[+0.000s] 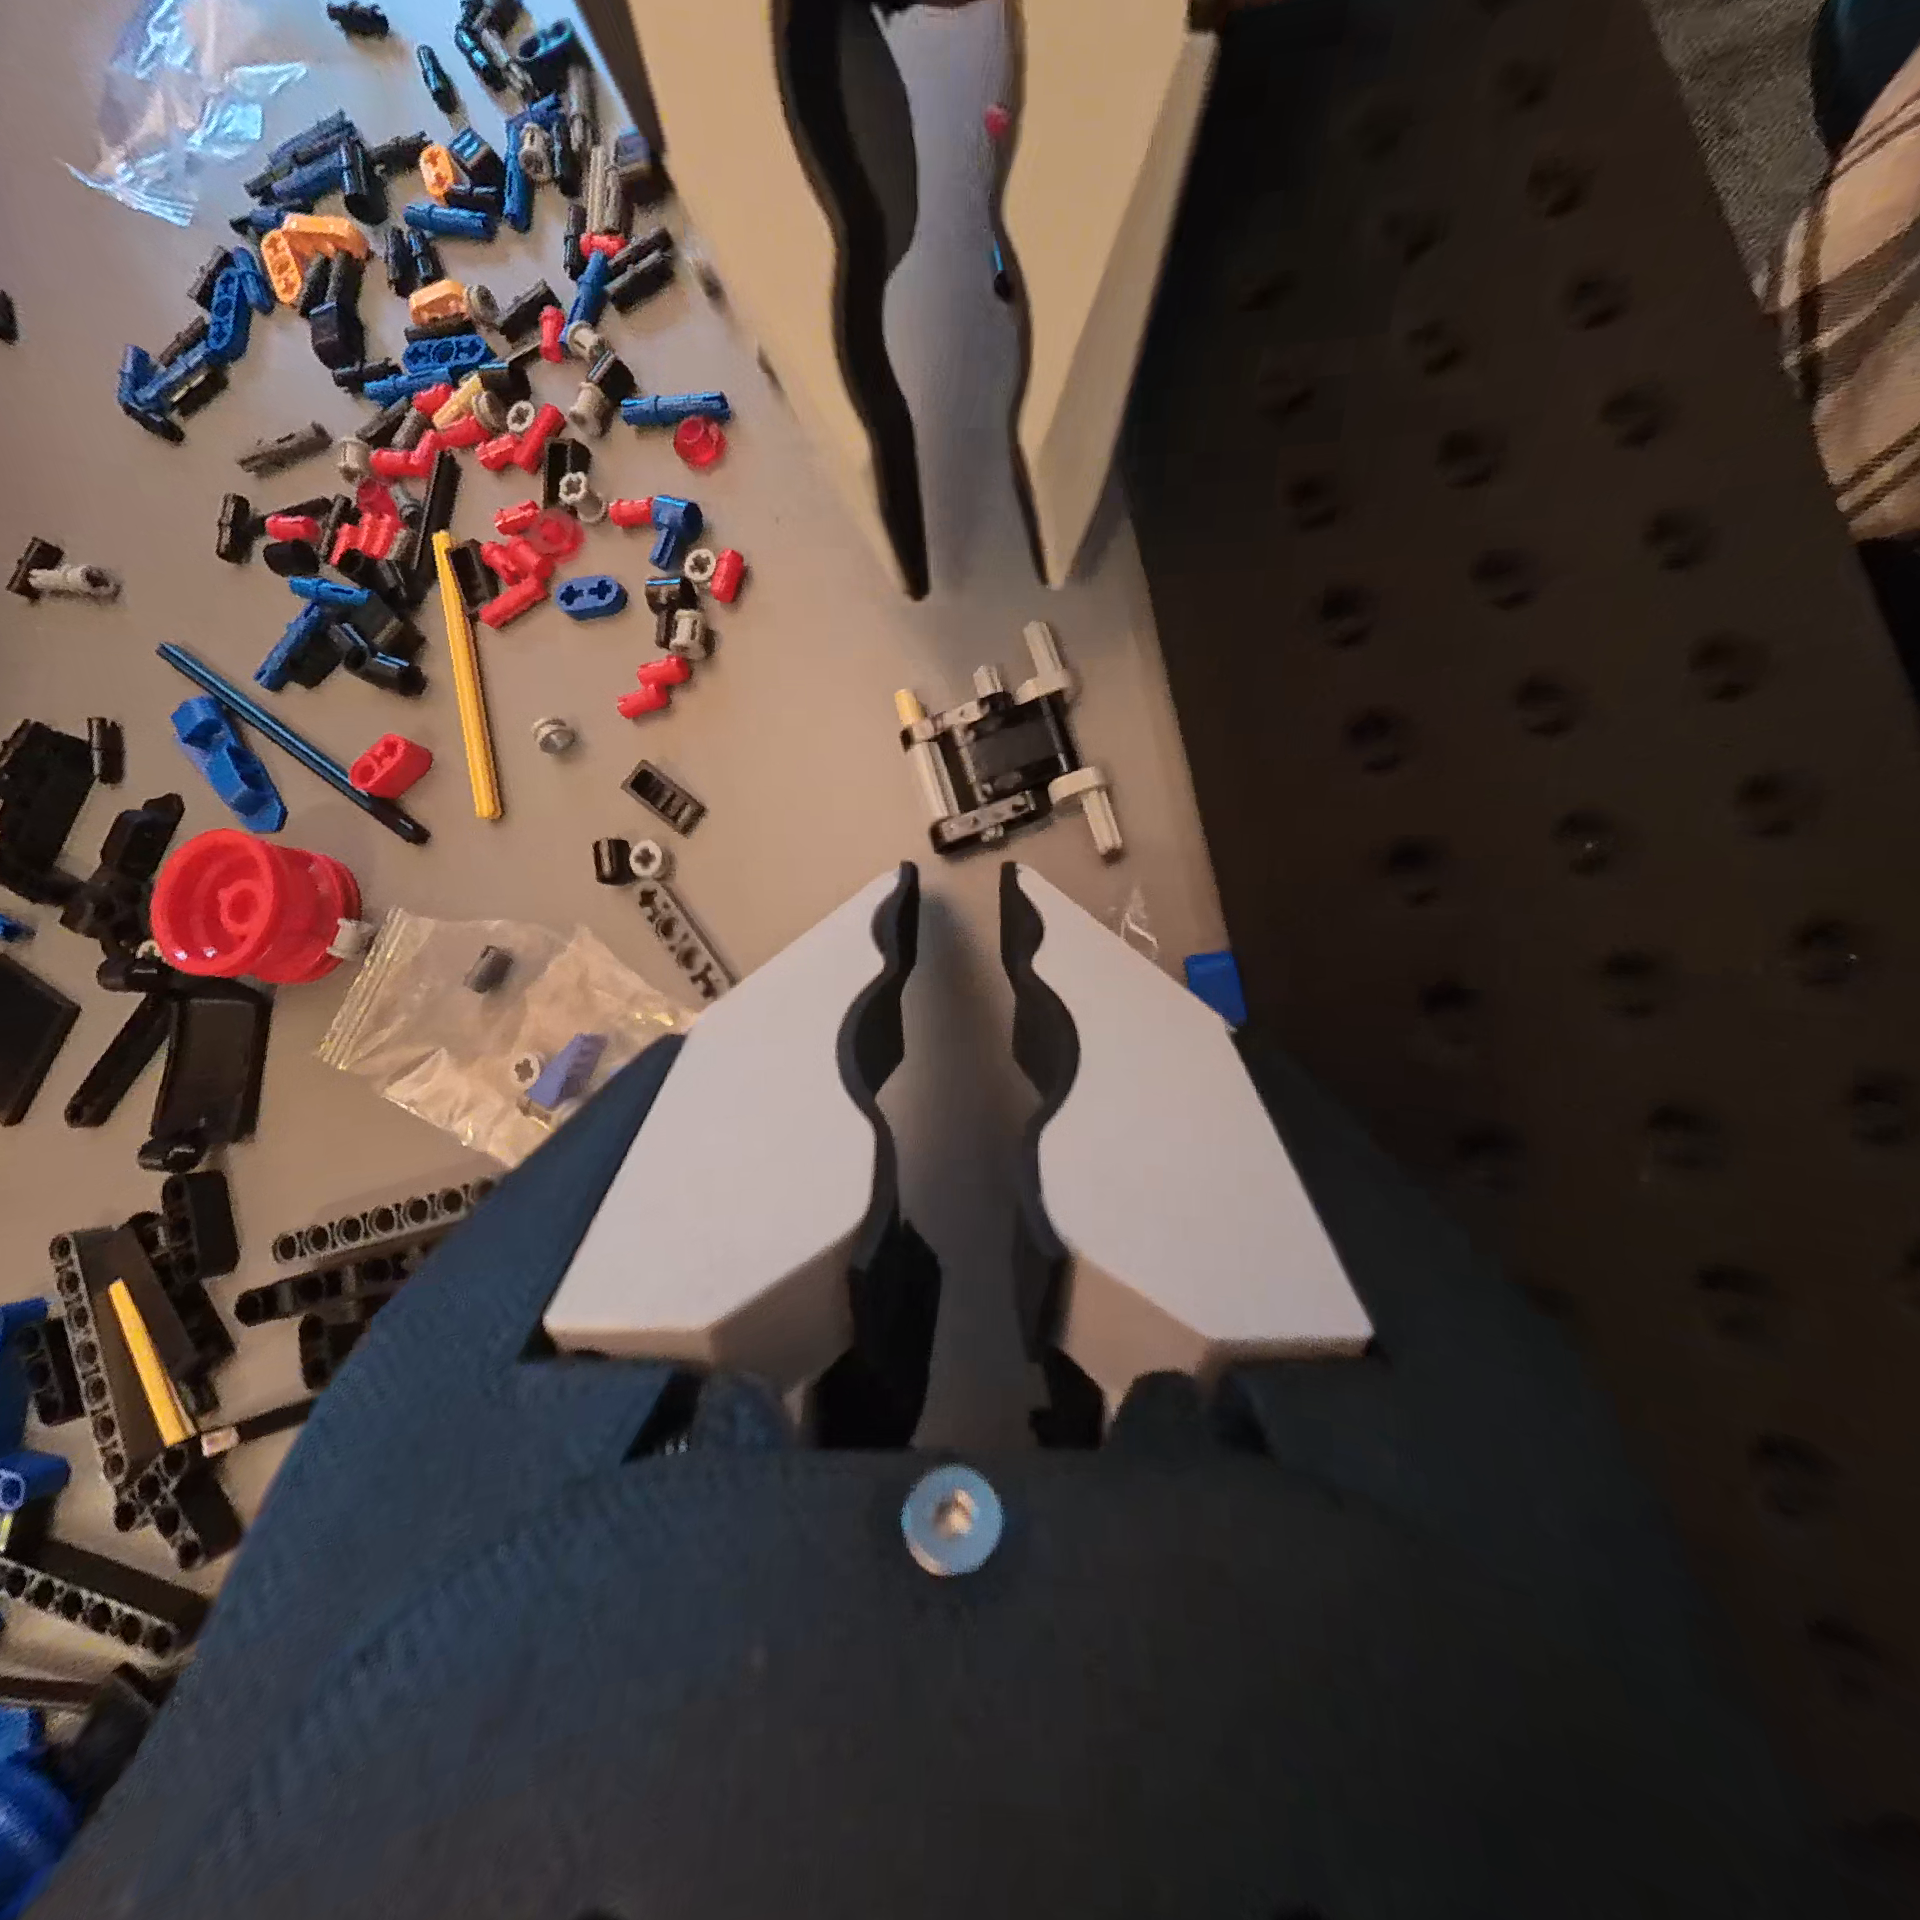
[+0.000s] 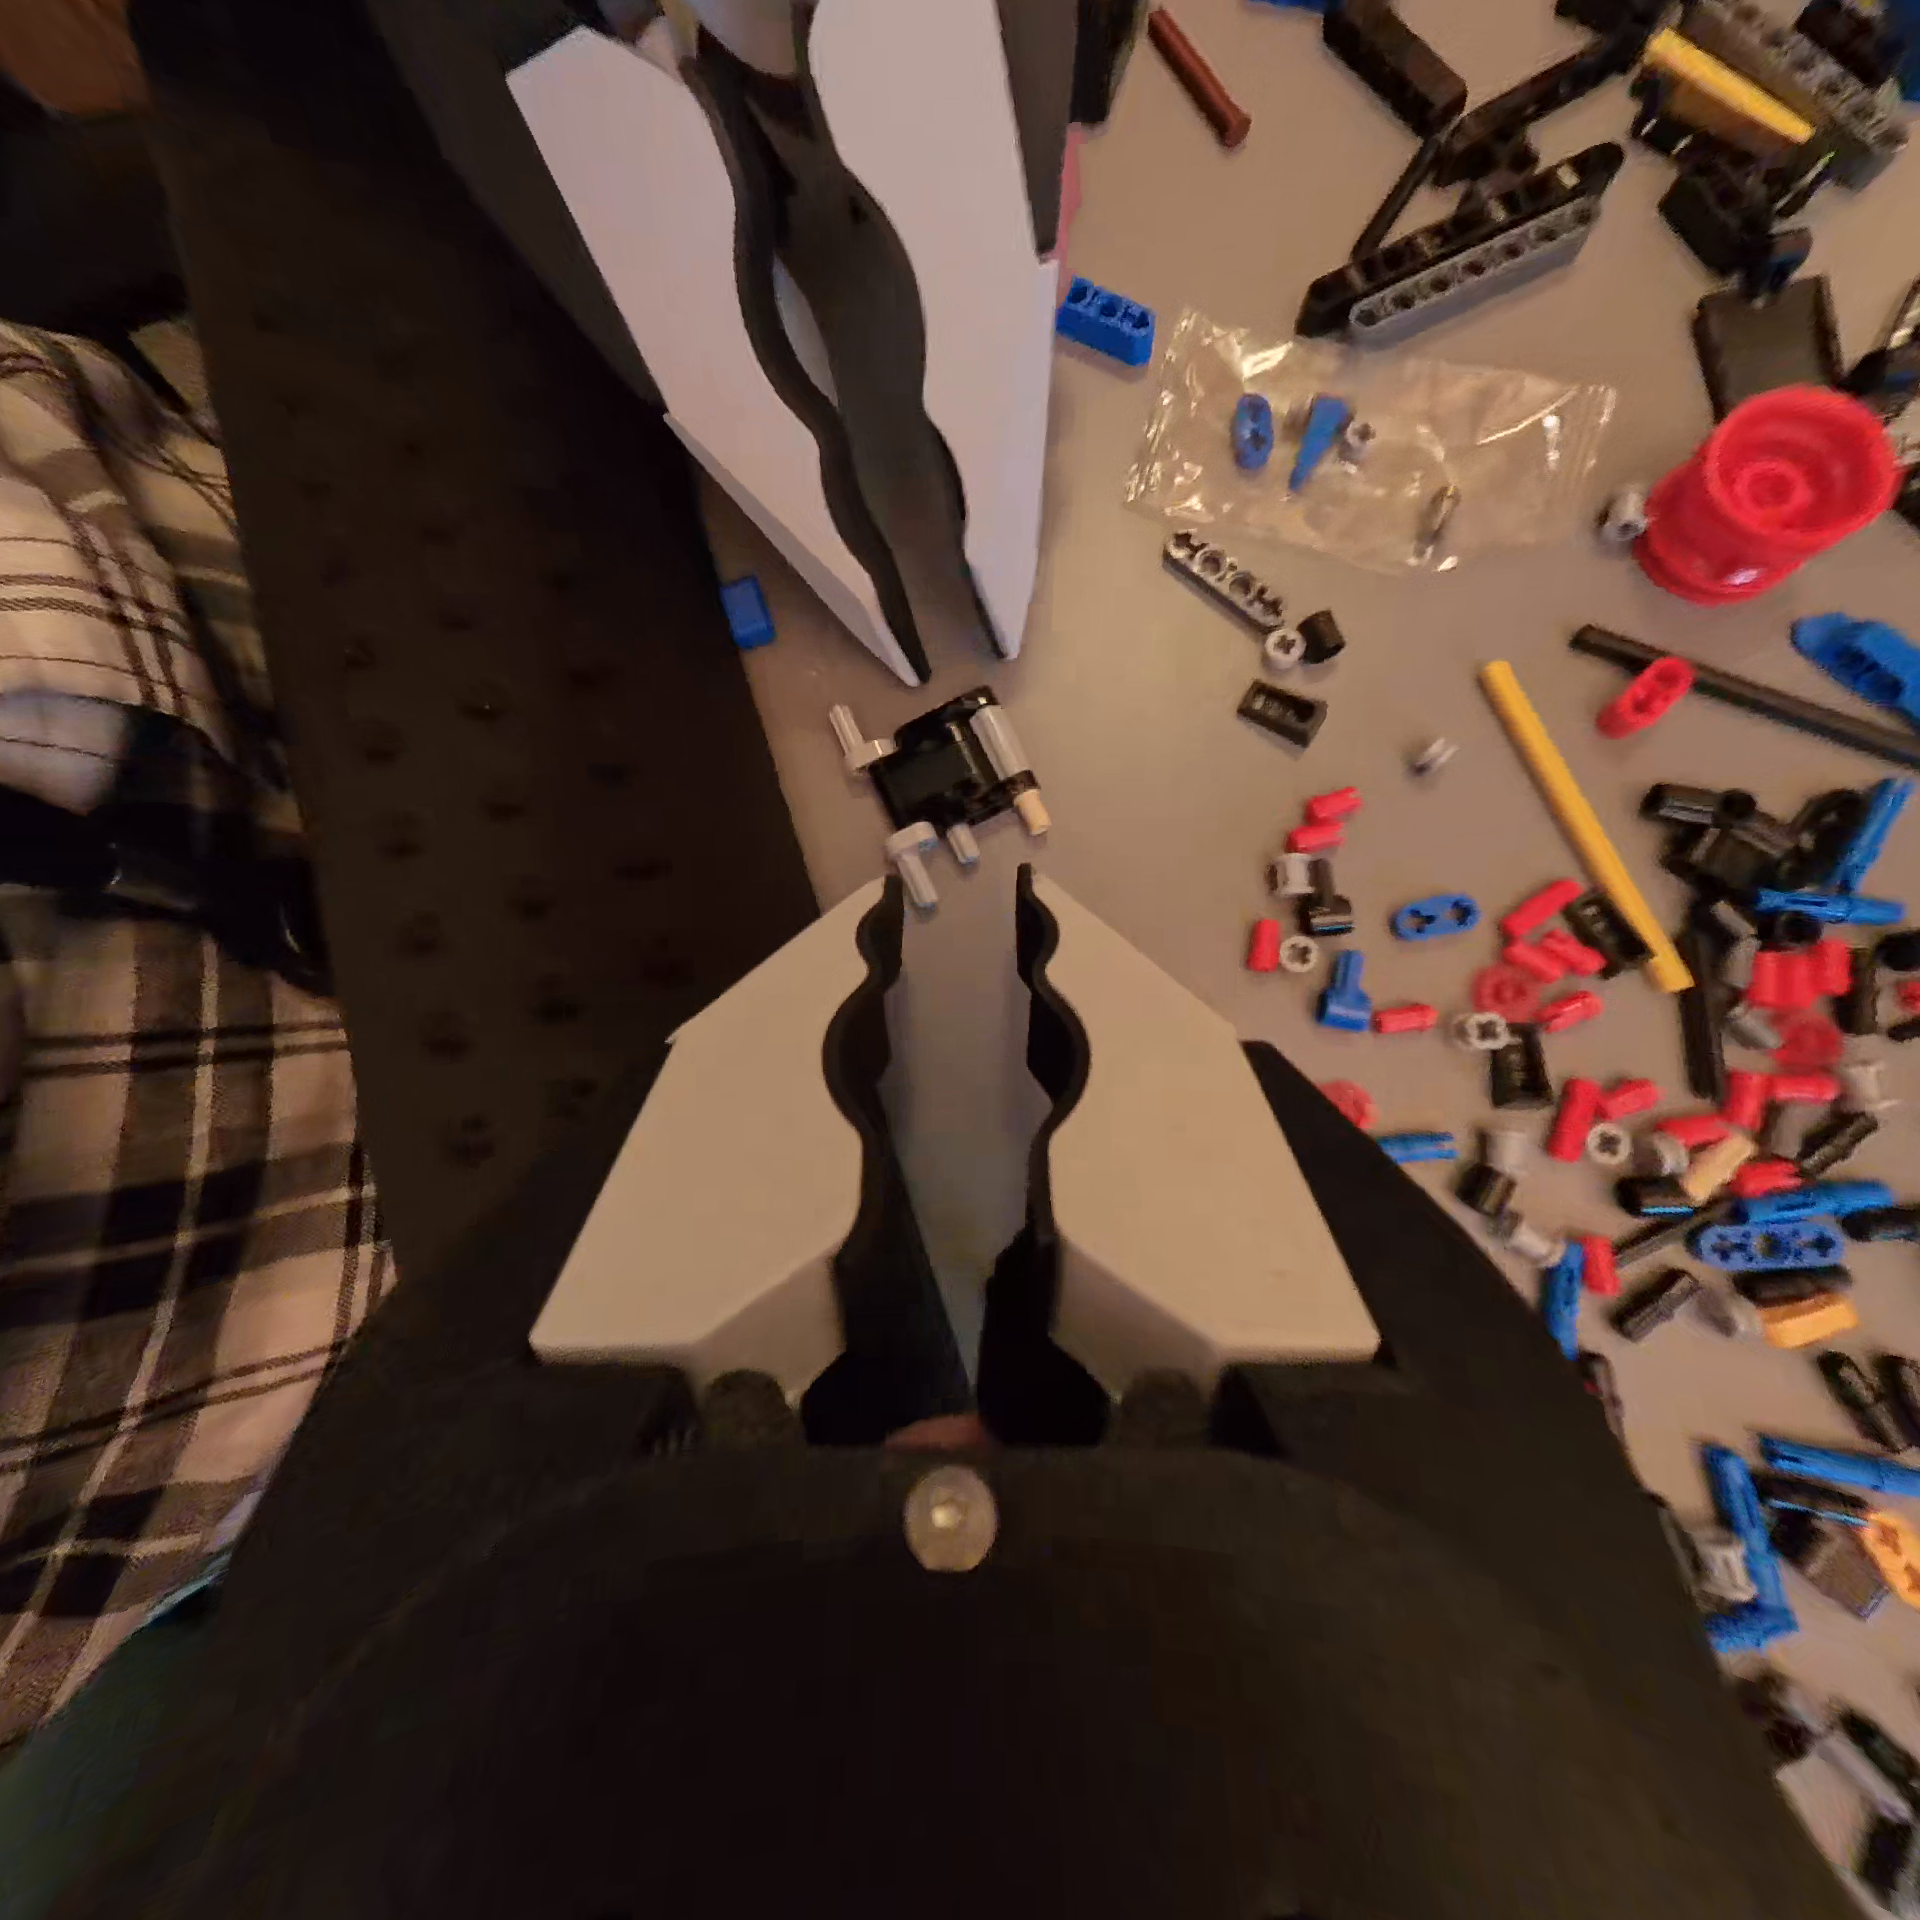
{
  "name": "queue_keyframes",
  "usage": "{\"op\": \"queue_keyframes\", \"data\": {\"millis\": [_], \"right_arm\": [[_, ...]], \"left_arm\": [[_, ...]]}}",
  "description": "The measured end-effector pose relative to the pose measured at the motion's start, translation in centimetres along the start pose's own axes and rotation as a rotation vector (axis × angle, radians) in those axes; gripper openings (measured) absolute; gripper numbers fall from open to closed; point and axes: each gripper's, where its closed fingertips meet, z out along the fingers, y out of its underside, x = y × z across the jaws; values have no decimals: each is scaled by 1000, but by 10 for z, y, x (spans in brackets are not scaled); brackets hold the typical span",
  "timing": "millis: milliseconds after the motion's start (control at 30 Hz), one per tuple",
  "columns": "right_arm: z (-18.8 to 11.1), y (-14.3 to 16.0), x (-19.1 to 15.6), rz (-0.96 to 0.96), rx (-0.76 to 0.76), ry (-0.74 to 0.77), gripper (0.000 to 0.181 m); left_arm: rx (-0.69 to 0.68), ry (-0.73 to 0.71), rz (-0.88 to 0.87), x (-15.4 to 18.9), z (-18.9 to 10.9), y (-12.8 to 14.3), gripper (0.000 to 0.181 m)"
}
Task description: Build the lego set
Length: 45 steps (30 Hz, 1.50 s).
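Left wrist view: both grippers, left gripper (image 1: 958,883) and right gripper (image 2: 956,883), sit parted and empty around the small black sub-assembly (image 1: 1003,753); pinch its black body, not the grey pins.

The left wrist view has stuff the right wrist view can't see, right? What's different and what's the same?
Only the left wrist view shows the crumpled clear wrapper at the far top left.

Only the right wrist view shows the brown rod near the top edge.

Both show the small black and grey assembly lying between the open left gripper and open right gripper, plus the red wheel hub and long yellow axle.
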Motion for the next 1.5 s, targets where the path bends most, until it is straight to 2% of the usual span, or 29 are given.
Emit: {"op": "queue_keyframes", "data": {"millis": [133,233,500,733,1033,1467,1500], "right_arm": [[16,3,-2,41,-34,-34,28],[19,-7,0,55,-2,-83,29],[35,-26,12,-36,-10,-167,29],[33,-25,17,-85,-52,-141,33],[29,-17,16,26,-58,-19,35],[33,-19,14,108,-10,56,35],[34,-19,14,108,-9,63,35]], "left_arm": [[-9,-1,33,1,4,-4,15],[-9,-26,27,1,4,-4,17],[-33,-130,-14,-7,0,0,21],[-35,-145,17,-9,-6,4,29],[-42,-101,99,-11,-2,1,22],[-45,-171,76,-12,3,-1,16],[-48,-165,82,-10,3,-2,10]]}}
